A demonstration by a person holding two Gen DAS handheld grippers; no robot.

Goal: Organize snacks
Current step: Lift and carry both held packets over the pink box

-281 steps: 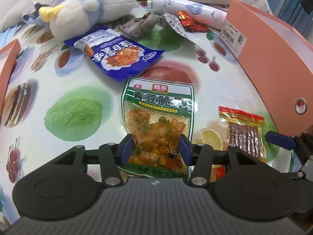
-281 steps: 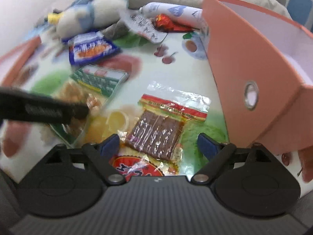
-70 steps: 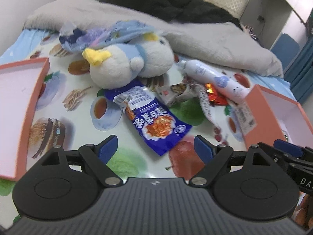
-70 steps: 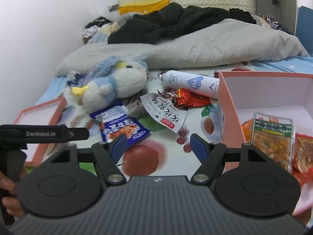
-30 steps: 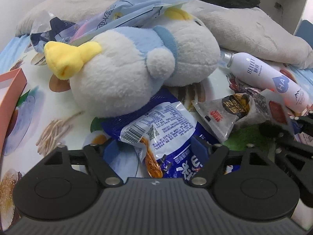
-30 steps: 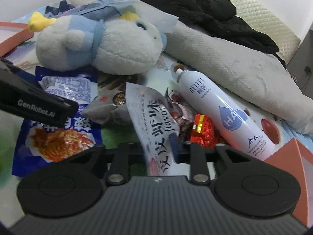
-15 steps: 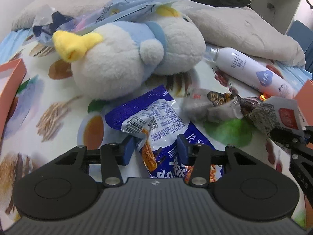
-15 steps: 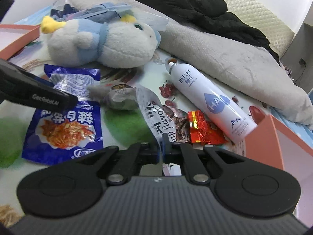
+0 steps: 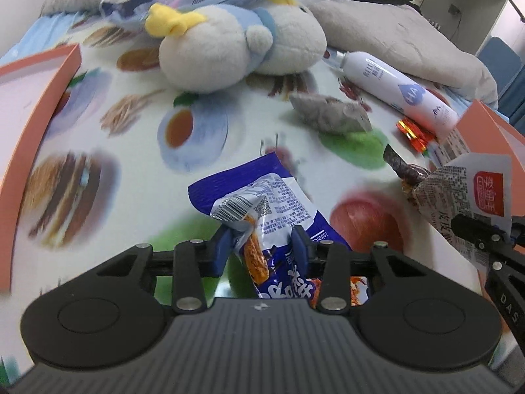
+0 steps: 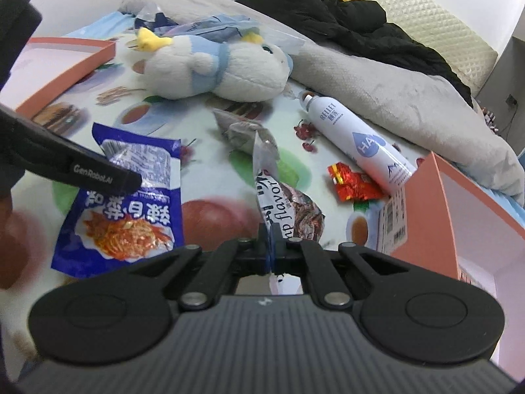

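Left claw (image 9: 261, 241) pinching the crumpled upper part of a blue snack packet (image 9: 262, 210), low in the centre of the left wrist view, blue pads pressed in on both sides of the wrapper. Packet lifted and creased between the pads; glossy blue with a white barcode panel, small print, and an orange noodle picture on the front. In the right wrist view, same blue snack packet (image 10: 128, 203) at lower left, hanging flat-faced with white Chinese characters above the noodle picture, its top edge behind the black finger of the left claw (image 10: 98, 172).

Right claw (image 10: 270, 249) pressed together on the lower edge of a newsprint-patterned snack packet (image 10: 272, 193), bottom centre of that view. Packet standing up edge-on from the pads, white with black lettering and a clear window over dark brown contents.

Only in the left wrist view: broad face of the newsprint-patterned snack packet (image 9: 466, 193) at the right edge, with a red square label, held by the right claw (image 9: 472, 229).

Printed food-pattern bed cover (image 9: 137, 151) beneath. Plush bird (image 10: 213, 69) in the upper middle, white spray bottle (image 10: 357, 144) to its right, grey crumpled wrapper (image 10: 239, 131) between them, red foil wrapper (image 10: 354, 187) beside the bottle. Orange box (image 10: 459, 203) at right, orange lid (image 9: 29, 105) at left.
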